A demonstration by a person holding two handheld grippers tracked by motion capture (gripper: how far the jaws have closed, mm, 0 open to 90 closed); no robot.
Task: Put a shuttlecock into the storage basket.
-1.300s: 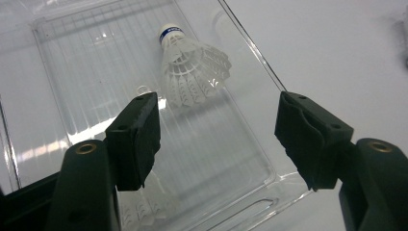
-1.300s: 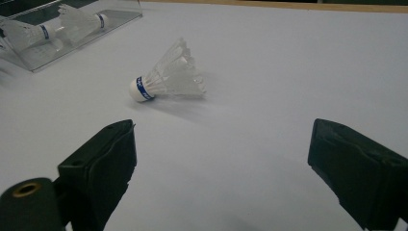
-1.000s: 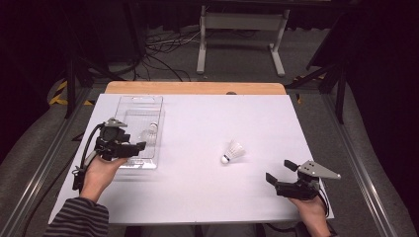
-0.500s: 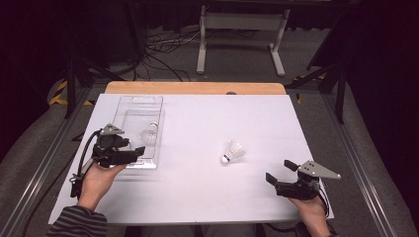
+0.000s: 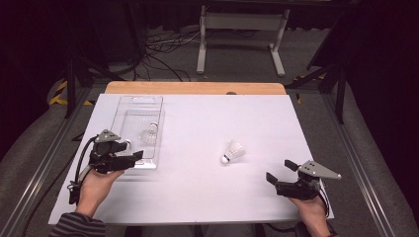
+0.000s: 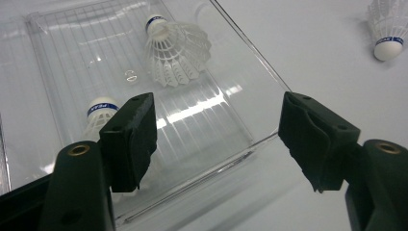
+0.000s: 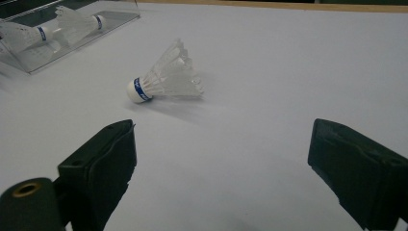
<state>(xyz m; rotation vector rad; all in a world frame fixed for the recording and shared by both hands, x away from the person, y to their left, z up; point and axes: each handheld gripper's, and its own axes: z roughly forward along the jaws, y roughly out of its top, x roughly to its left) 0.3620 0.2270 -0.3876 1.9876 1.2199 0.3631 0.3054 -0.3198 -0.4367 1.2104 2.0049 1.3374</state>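
Since the earlier frame, left gripper (image 5: 132, 157) has drawn back toward the clear tray's (image 5: 129, 103) near edge, jaws apart and empty. Two white, blue-banded shuttlecocks (image 6: 177, 50) lie inside the tray. Right gripper (image 5: 280, 171) rests apart-jawed near a third shuttlecock (image 5: 232, 151) lying on the table.

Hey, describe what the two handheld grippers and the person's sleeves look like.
Both are black two-fingered tools. The left gripper has a black cable looping back past the hand and a grey three-cornered plate on top; the right gripper carries the same plate. Their fingers are blocky with dark pads. A striped sleeve shows at the left wrist.
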